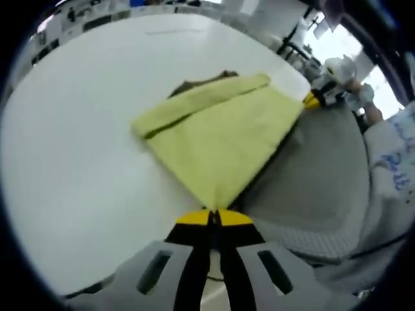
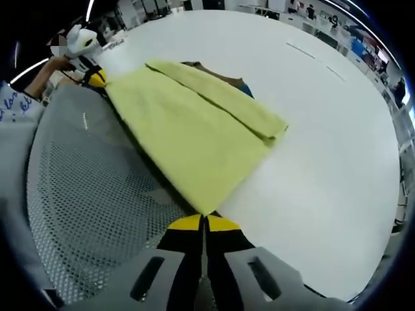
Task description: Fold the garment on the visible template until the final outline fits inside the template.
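The left claw (image 1: 214,216) is clenched on one corner of the yellow-green fabric garment (image 1: 224,136); the right claw (image 2: 204,220) is clenched on the opposite corner. The garment lies partly folded at the near edge of the white bench (image 1: 78,155), over the grey mesh template (image 2: 91,207), held taut, probably for the next fold.

White bench (image 1: 78,149) with a broad bare top. Grey perforated mesh cloth (image 2: 91,194) draped along one bench edge. Blurred desks and dark equipment (image 2: 311,13) beyond the far edge.
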### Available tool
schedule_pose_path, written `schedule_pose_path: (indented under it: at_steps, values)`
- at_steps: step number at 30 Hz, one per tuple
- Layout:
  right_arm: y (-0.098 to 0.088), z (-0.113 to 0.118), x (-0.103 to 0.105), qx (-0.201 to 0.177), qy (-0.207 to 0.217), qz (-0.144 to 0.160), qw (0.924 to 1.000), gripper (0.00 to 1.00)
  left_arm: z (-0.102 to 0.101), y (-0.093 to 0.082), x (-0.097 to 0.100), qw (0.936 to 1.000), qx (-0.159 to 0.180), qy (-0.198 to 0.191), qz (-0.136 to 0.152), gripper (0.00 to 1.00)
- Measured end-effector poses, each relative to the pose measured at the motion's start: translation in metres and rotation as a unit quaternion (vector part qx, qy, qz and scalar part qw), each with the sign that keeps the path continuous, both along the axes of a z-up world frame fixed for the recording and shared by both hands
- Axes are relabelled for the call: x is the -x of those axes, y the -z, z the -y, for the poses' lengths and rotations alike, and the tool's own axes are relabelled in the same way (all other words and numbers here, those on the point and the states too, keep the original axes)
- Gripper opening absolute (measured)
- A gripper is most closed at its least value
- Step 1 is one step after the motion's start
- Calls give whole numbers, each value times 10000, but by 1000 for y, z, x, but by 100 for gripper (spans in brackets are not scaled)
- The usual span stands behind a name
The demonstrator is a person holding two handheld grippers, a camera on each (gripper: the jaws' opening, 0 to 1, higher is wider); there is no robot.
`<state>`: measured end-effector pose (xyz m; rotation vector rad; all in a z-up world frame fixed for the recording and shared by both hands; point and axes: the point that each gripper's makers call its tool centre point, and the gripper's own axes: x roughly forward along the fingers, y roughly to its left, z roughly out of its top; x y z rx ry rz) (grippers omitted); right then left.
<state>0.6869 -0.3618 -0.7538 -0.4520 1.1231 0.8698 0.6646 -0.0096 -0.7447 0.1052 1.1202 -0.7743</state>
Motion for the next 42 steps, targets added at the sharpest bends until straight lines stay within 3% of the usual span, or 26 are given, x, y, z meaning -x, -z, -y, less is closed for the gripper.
schedule_pose_path:
  at_steps: [16,42]
  values:
    - [22,3,4,150,64,-268,9995,1,1,21,7,9982,-291,211,-487,0]
    - [39,4,0,216,148,-441,9987,1,-1,37,7,9971,-349,163,-654,0]
